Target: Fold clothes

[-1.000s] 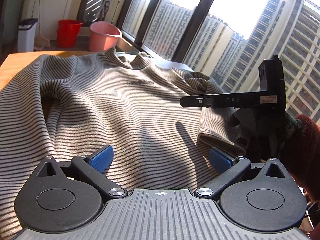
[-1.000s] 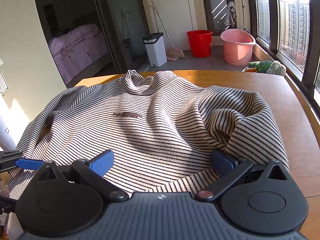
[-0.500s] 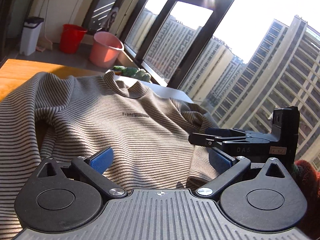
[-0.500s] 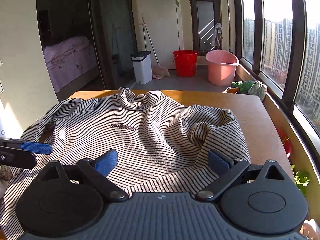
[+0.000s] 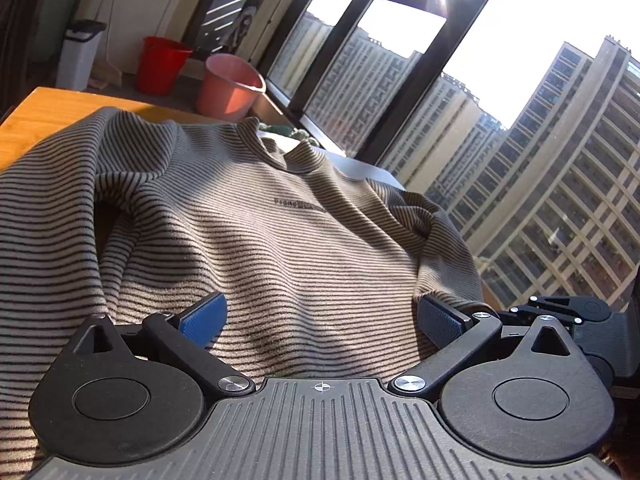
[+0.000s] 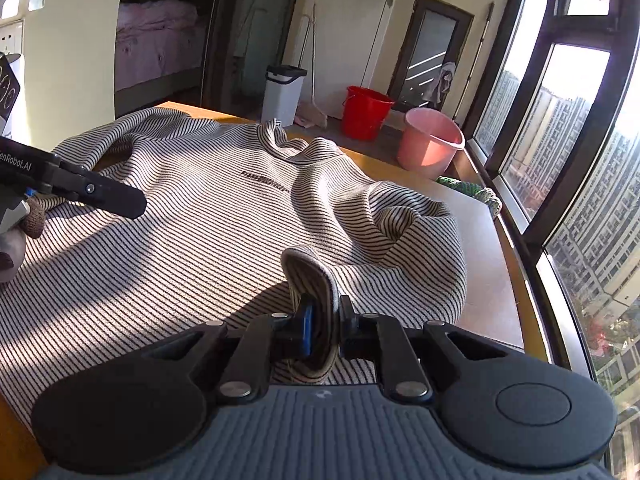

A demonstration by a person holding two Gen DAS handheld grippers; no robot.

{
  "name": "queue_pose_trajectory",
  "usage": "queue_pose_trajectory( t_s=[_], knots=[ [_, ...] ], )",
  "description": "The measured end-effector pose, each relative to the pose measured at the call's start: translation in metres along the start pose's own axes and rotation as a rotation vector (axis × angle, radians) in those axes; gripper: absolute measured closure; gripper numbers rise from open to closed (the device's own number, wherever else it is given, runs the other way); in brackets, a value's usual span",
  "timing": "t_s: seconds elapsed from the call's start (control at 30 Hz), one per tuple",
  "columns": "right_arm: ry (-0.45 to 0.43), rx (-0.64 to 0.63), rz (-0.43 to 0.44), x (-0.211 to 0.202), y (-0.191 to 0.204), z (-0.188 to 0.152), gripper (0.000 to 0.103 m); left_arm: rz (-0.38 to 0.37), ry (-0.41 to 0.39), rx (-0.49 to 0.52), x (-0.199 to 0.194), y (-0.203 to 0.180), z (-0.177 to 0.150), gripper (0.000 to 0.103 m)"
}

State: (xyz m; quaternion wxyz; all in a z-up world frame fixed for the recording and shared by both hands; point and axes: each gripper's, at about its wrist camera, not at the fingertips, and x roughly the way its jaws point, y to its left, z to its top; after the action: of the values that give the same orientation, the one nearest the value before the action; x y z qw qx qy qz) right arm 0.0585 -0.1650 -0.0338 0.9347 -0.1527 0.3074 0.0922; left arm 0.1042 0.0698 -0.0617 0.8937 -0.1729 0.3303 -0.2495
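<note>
A striped sweater [image 5: 256, 240] lies spread front-up on a wooden table [image 5: 48, 120], collar at the far end. It also shows in the right wrist view [image 6: 200, 216]. My left gripper [image 5: 320, 320] is open, its blue pads wide apart above the sweater's near hem. My right gripper [image 6: 324, 328] is shut on a fold of the sweater's hem [image 6: 312, 280], which stands up between the pads. The left gripper also shows at the left edge of the right wrist view [image 6: 100, 196], and the right gripper's body at the right edge of the left wrist view [image 5: 576, 316].
The table's right edge [image 6: 508, 280] runs along tall windows [image 6: 560, 120]. A green knitted item [image 6: 472, 192] lies at the far right of the table. A red bucket [image 6: 366, 112], pink bucket [image 6: 430, 142] and white bin [image 6: 282, 94] stand on the floor beyond.
My right gripper has closed on the sweater's hem; it was open before. Both grippers have tilted and shifted, and the hem fold is now raised.
</note>
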Motion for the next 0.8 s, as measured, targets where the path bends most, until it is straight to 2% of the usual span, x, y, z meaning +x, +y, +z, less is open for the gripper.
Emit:
queue_pose_trajectory(
  t_s=[0.03, 0.07, 0.13, 0.2, 0.27, 0.4, 0.8],
  knots=[
    [-0.016, 0.029, -0.039, -0.004, -0.017, 0.008, 0.093, 0.003, 0.0, 0.004, 0.001, -0.001, 0.0, 0.0],
    [-0.055, 0.064, -0.097, -0.013, -0.038, 0.021, 0.1, 0.006, 0.001, 0.008, 0.001, -0.002, -0.001, 0.0],
    [-0.16, 0.171, -0.192, -0.036, -0.085, 0.052, 0.1, 0.011, 0.002, 0.015, 0.002, -0.003, -0.001, 0.0],
    [-0.305, 0.326, -0.217, -0.066, -0.126, 0.085, 0.1, 0.011, 0.002, 0.016, 0.003, -0.004, -0.001, 0.0],
    [-0.391, 0.382, -0.175, -0.08, -0.138, 0.109, 0.1, 0.011, 0.002, 0.017, 0.003, -0.003, -0.001, 0.0],
    [-0.445, 0.344, -0.071, -0.073, -0.114, 0.143, 0.1, 0.008, 0.002, 0.015, 0.004, -0.002, 0.0, 0.0],
    [-0.309, 0.212, 0.255, 0.041, 0.017, 0.185, 0.1, 0.001, 0.0, 0.013, 0.002, -0.003, -0.001, 0.0]
  ],
)
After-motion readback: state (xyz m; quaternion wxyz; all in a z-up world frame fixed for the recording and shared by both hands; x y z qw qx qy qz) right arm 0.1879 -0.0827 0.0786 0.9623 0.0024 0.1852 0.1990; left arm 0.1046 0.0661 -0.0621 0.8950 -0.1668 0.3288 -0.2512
